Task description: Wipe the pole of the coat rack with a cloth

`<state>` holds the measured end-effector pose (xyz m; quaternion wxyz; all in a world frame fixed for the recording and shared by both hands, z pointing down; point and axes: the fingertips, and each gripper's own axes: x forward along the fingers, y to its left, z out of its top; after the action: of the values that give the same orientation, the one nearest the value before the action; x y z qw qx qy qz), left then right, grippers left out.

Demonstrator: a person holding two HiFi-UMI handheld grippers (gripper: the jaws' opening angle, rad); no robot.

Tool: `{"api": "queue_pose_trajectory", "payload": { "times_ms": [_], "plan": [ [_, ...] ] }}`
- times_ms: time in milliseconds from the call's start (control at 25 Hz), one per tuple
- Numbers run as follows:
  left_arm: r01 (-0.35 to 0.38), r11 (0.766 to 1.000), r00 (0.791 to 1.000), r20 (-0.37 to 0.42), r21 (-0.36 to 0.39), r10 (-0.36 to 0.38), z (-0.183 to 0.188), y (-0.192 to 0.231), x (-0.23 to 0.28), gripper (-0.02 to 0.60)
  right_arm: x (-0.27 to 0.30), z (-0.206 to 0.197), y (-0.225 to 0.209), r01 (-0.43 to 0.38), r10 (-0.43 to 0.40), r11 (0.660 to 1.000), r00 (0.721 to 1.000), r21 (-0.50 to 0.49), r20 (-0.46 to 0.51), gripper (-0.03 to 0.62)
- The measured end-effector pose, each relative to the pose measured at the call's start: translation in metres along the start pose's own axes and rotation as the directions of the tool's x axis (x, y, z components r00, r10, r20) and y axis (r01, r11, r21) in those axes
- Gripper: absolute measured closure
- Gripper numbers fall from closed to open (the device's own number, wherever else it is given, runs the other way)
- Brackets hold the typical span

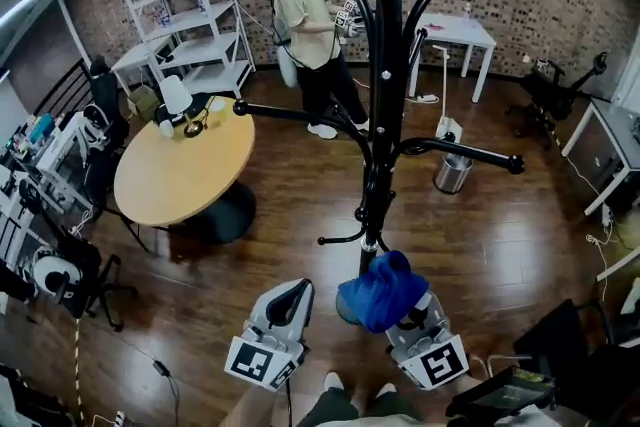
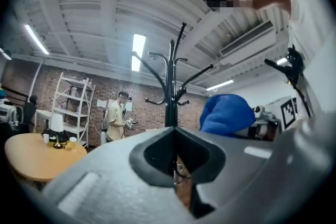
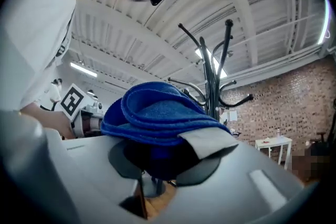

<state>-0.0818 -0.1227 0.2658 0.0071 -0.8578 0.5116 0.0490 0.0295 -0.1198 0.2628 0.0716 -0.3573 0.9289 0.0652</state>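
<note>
Cloth (image 1: 383, 290), blue, pinched in rt claw (image 3: 160, 162) nr rack pole (image 1: 381, 115); lt claw (image 1: 293, 298) pressed together.

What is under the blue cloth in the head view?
The right claw, shut on the cloth; its body shows just below. The cloth covers the jaw tips in that view.

A coat rack (image 1: 384, 95) stands mid-room on the wood floor (image 1: 500, 245); table (image 1: 185, 170) and bin (image 1: 452, 173) nearby, shelves (image 1: 190, 5) and desk (image 1: 455, 30) along its far edge.
</note>
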Motion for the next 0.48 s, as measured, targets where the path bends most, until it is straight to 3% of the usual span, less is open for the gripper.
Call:
{"api": "queue_pose_trajectory", "payload": {
  "times_ms": [160,320,480],
  "plan": [
    [-0.021,0.999,0.999,0.027,0.040,0.020,0.040,0.000,-0.012,0.580,0.002,0.040,0.002,0.042,-0.042,0.998,0.999,-0.048,0.009,0.494],
    [0.040,0.996,0.999,0.022,0.079,-0.042,0.040,-0.007,-0.023,0.580,-0.004,0.044,0.020,0.046,-0.046,0.999,0.999,-0.014,-0.020,0.493],
    [0.079,0.995,0.996,0.026,0.067,-0.081,0.041,-0.017,-0.027,0.580,-0.022,0.040,0.030,0.071,-0.071,0.997,0.996,-0.003,-0.045,0.493]
  ]
}}
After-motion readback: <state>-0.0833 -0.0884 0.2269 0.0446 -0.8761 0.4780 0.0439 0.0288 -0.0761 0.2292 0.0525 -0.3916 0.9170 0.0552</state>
